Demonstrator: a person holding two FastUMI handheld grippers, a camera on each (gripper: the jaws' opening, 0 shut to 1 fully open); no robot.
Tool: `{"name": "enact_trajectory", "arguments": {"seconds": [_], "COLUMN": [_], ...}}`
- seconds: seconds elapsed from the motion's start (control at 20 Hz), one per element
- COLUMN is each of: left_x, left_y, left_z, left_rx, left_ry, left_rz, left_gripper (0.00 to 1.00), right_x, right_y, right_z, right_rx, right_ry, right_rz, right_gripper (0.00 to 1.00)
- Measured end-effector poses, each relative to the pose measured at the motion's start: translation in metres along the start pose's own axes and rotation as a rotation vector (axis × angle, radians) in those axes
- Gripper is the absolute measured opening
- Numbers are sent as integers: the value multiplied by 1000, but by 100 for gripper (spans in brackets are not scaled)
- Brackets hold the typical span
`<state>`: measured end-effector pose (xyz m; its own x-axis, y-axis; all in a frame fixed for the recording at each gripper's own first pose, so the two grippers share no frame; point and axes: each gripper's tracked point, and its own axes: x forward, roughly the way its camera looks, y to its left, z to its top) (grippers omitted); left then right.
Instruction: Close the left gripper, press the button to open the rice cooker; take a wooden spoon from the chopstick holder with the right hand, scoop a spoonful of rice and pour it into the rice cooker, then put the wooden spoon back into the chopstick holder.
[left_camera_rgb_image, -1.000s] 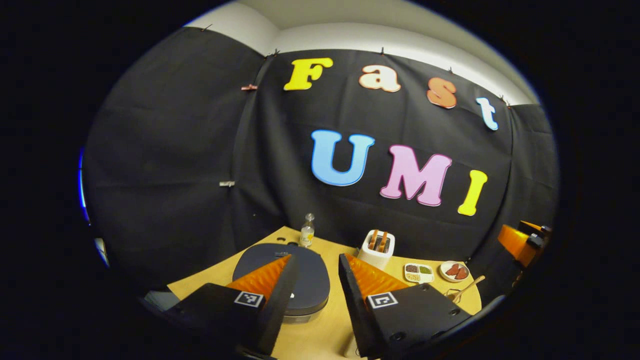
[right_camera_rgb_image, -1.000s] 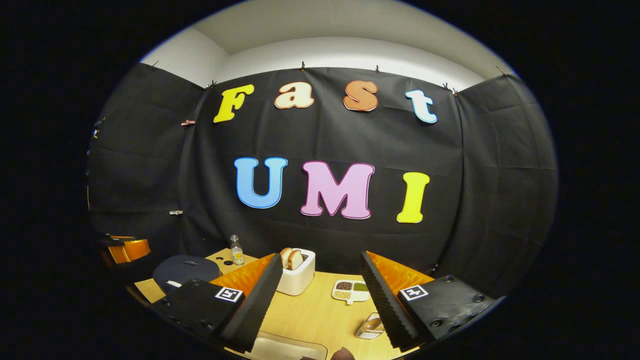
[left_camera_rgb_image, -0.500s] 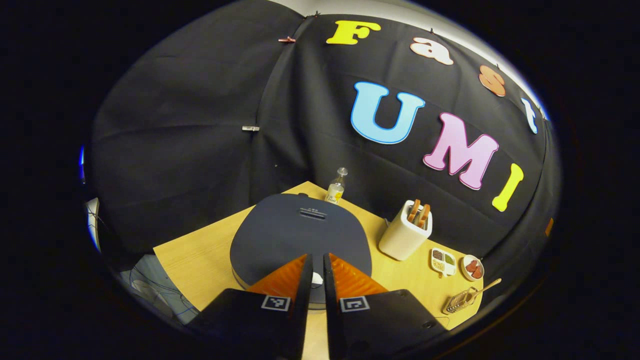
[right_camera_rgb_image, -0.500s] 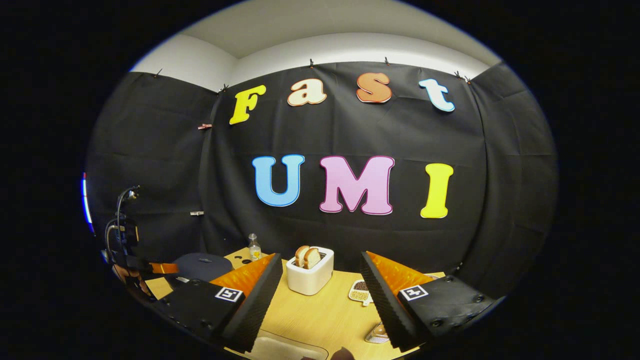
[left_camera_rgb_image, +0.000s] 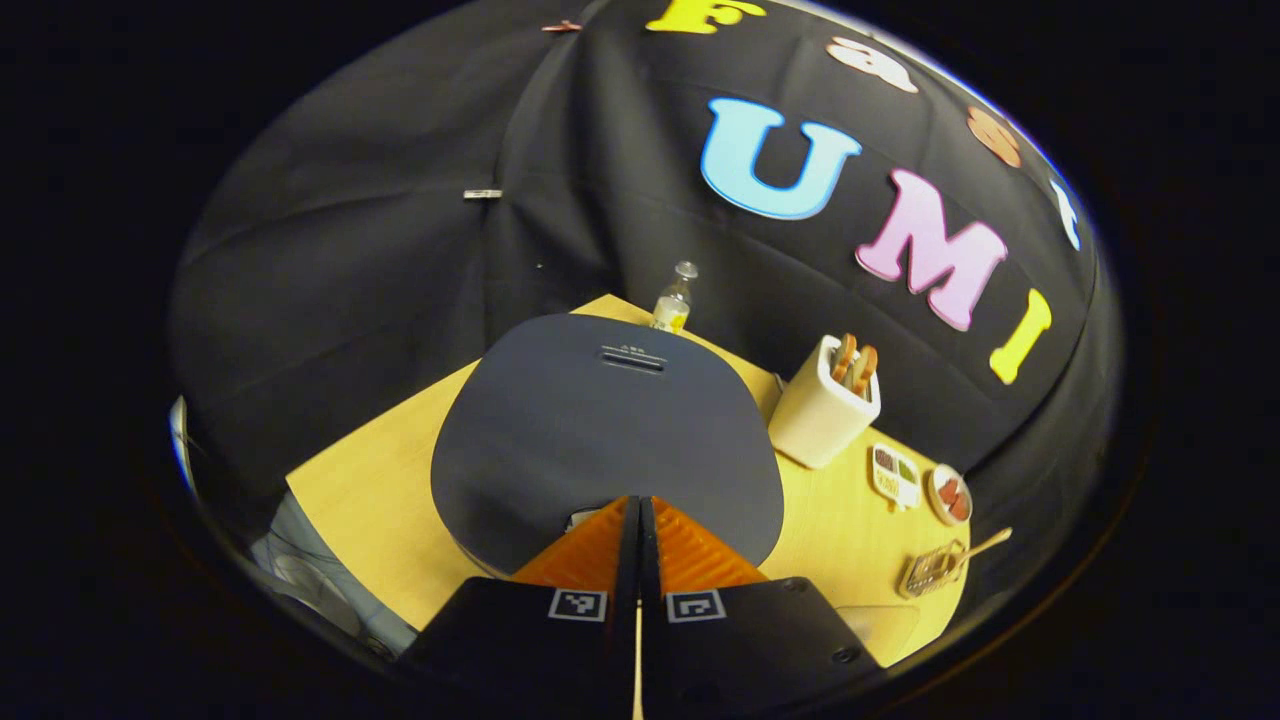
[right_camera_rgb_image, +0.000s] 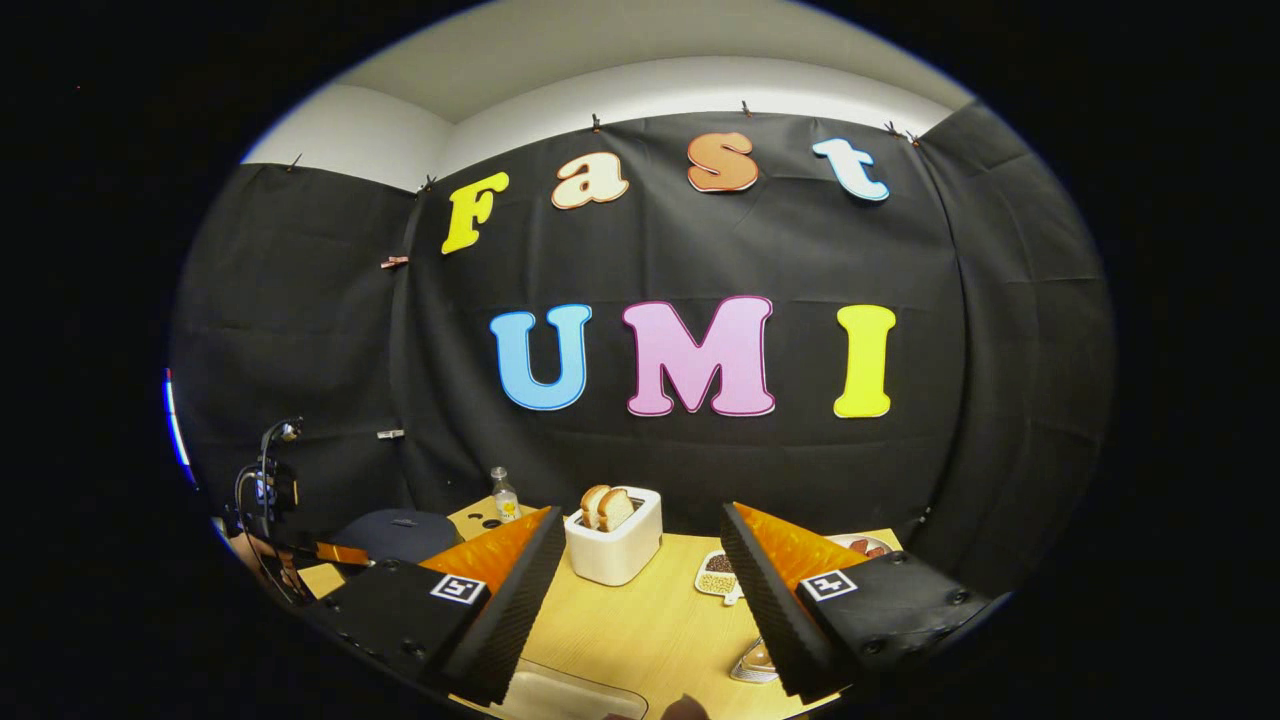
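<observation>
With my left gripper (left_camera_rgb_image: 637, 515) pinched together on nothing over the front edge of the rice cooker (left_camera_rgb_image: 605, 425), I'd press straight down on what looks like its button (left_camera_rgb_image: 580, 518), half hidden, while my right gripper (right_camera_rgb_image: 640, 590) waits wide and empty.

The dark rice cooker (left_camera_rgb_image: 607, 430) sits lid-down on the table, wooden spoon (left_camera_rgb_image: 975, 550) in its holder (left_camera_rgb_image: 932, 570).
</observation>
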<state>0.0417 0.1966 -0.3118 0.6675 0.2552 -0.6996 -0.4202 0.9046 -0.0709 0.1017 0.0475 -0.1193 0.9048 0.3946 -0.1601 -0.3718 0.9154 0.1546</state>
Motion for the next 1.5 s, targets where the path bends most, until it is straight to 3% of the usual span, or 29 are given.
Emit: {"name": "enact_trajectory", "arguments": {"seconds": [0.1,0.3,0.5,0.65,1.0,1.5], "left_x": [3,-5,-30,-50,-88,-125], "left_y": [0,-2,-3,-14,-25,-45], "left_z": [-3,6,38,67,104,97], "left_rx": [50,-14,110,142,105,105], "left_ry": [7,21,-150,-226,-317,-365], "left_rz": [28,17,72,58,20,-8], "left_gripper": [8,7,6,6,5,5], "right_x": [-3,-8,-12,-13,-13,-17], "right_y": [0,-1,-8,-12,-40,-92], "right_z": [1,9,11,12,0,-34], "right_rx": [9,11,8,-4,26,67], "right_ry": [-3,-23,-29,-30,-3,59], "right_rz": [-5,-13,-39,-52,-105,-179], "right_gripper": [98,98,98,98,98,98]}}
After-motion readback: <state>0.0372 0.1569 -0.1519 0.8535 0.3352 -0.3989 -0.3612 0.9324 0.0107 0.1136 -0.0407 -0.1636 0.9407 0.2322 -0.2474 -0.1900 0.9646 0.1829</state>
